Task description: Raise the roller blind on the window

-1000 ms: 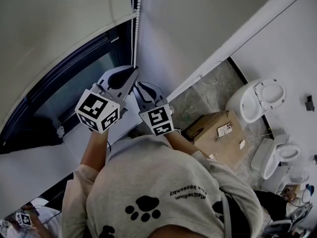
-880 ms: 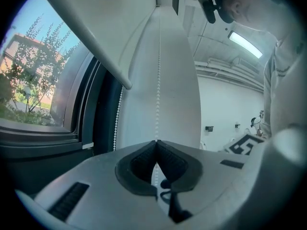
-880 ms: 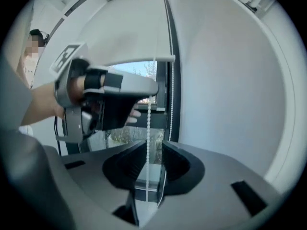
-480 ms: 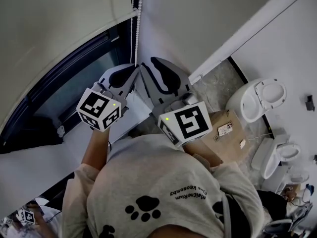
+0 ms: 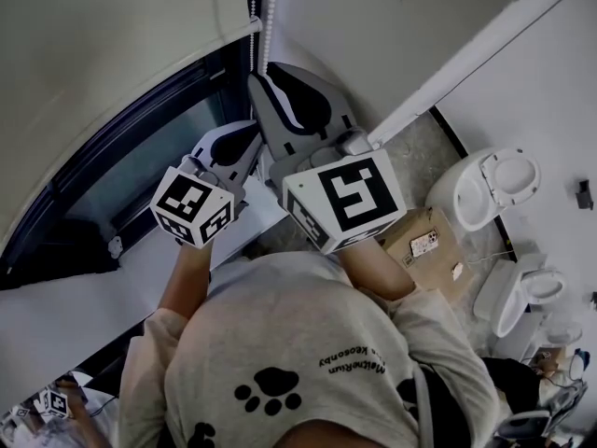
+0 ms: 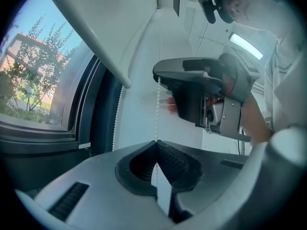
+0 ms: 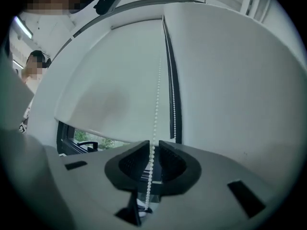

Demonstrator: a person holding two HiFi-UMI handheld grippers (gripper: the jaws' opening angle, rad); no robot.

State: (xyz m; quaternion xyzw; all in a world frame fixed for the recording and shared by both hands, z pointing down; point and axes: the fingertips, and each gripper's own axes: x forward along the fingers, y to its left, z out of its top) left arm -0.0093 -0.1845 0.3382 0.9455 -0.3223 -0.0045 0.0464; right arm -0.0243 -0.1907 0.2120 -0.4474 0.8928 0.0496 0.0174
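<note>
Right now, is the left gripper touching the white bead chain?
Touching. The left gripper view shows the left gripper with its jaws closed together on the bead chain, which runs straight down into the seam between them.

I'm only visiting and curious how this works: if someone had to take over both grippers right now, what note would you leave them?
The left gripper is shut on the bead chain, low down.
The right gripper is open and higher up, with the chain running loose between its jaws.
The blind covers the upper part of the window; glass shows below its bottom edge.
Done: the chain is held in one gripper.
Left: probably close the right gripper on the chain, pull, and repeat hand over hand until the blind is fully up.
</note>
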